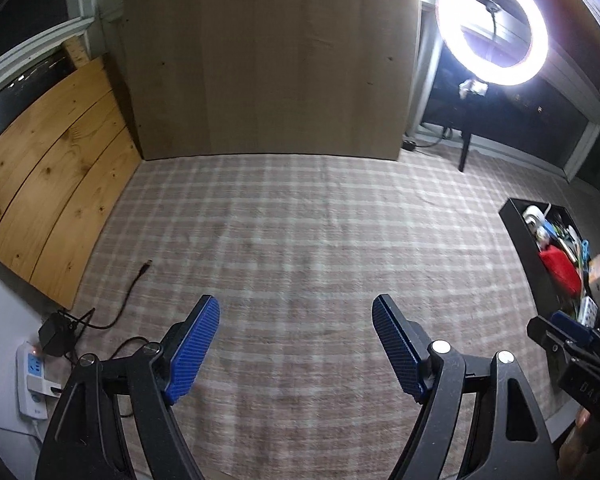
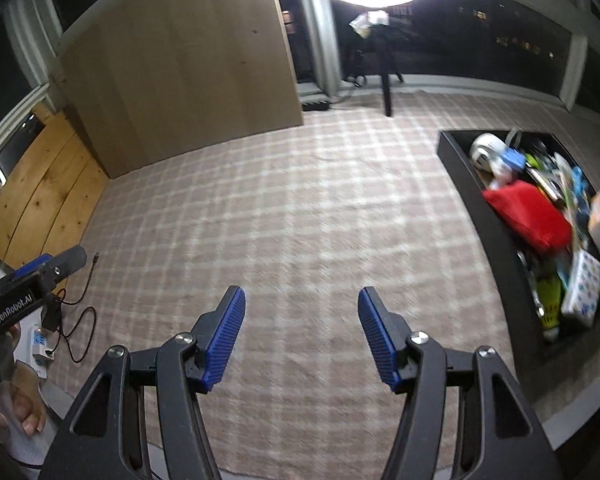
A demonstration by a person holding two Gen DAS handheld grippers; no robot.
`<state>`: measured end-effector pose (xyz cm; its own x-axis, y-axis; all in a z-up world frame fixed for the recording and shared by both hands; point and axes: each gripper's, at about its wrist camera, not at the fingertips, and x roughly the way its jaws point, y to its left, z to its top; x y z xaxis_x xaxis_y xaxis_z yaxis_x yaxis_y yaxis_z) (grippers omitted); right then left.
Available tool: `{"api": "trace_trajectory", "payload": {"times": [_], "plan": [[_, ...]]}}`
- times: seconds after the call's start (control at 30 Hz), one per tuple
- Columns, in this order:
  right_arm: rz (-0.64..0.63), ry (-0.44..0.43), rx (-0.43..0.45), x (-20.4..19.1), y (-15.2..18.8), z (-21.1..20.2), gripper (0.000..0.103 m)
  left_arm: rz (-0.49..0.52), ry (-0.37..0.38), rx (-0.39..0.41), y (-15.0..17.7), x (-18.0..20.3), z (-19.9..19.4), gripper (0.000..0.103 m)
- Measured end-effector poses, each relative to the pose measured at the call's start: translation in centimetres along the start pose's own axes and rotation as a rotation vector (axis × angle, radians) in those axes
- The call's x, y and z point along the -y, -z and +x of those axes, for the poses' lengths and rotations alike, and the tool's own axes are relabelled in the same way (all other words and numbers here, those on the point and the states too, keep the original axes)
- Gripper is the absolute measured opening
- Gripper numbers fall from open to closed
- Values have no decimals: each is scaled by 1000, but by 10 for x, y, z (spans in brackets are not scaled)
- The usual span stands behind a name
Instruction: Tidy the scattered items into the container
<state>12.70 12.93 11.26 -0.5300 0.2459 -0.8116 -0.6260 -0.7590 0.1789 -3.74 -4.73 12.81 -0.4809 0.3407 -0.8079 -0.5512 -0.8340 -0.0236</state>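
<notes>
My left gripper (image 1: pixel 296 344) hangs over a plaid woven rug (image 1: pixel 300 220) in pink and cream, its ribbed blue pads spread wide with nothing between them. My right gripper (image 2: pixel 302 336) is likewise parted and empty, angled down at the same rug.

The black rectangular container (image 2: pixel 460 168) sits on the rug to the right of both grippers, well apart from the left one and nearer the right one. It is heaped with mixed items: a red fabric pouch (image 2: pixel 532 214), a white roll (image 2: pixel 486 150), a white box with blue spots (image 2: pixel 582 288), and a yellow-green piece (image 2: pixel 550 300).

Ahead stands a flat tan board (image 1: pixel 268 60), with knotty pine planks (image 1: pixel 48 168) to its left.

Only the left view shows the whole glowing ring light (image 1: pixel 492 26); the right view cuts it off at the top edge. A black cable (image 1: pixel 128 292) and white power strip (image 1: pixel 32 380) lie to the left of my left gripper.
</notes>
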Motion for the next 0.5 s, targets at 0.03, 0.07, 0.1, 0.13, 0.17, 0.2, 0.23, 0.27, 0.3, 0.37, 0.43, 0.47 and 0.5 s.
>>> {"api": "trace_trajectory", "payload": {"times": [0.03, 0.07, 0.1, 0.13, 0.17, 0.2, 0.23, 0.27, 0.3, 0.37, 0.43, 0.47, 0.5], "plan": [[-4, -4, 5, -4, -4, 2, 58, -2, -2, 0, -2, -3, 2, 77], [-11, -7, 10, -8, -7, 4, 58, -6, -5, 2, -3, -5, 3, 77], [-17, -7, 14, -11, -9, 6, 58, -12, -7, 3, -5, -7, 6, 77], [-23, -5, 17, -14, -12, 8, 58, -17, -5, 0, -8, -9, 9, 77], [-29, -2, 19, -18, -15, 11, 58, -20, -2, -2, -9, -10, 11, 77], [-33, -3, 18, -19, -16, 13, 58, -20, -1, -3, -11, -10, 13, 77], [-37, -5, 15, -21, -18, 16, 58, -20, -2, -4, -12, -9, 16, 77], [-39, -5, 13, -23, -20, 18, 58, -18, -2, -7, -13, -8, 19, 77], [-42, -2, 10, -24, -21, 21, 58, -15, 1, -9, -14, -7, 21, 77], [-43, 2, 4, -25, -22, 25, 58, -7, 3, -14, -15, -5, 25, 77], [-38, 3, -5, -23, -22, 29, 58, -5, 3, -21, -15, -2, 28, 77], [-34, 3, -12, -22, -22, 32, 58, -4, 4, -26, -15, -2, 31, 77], [-32, 2, -16, -21, -20, 33, 58, -3, 4, -31, -15, -1, 33, 77]]}}
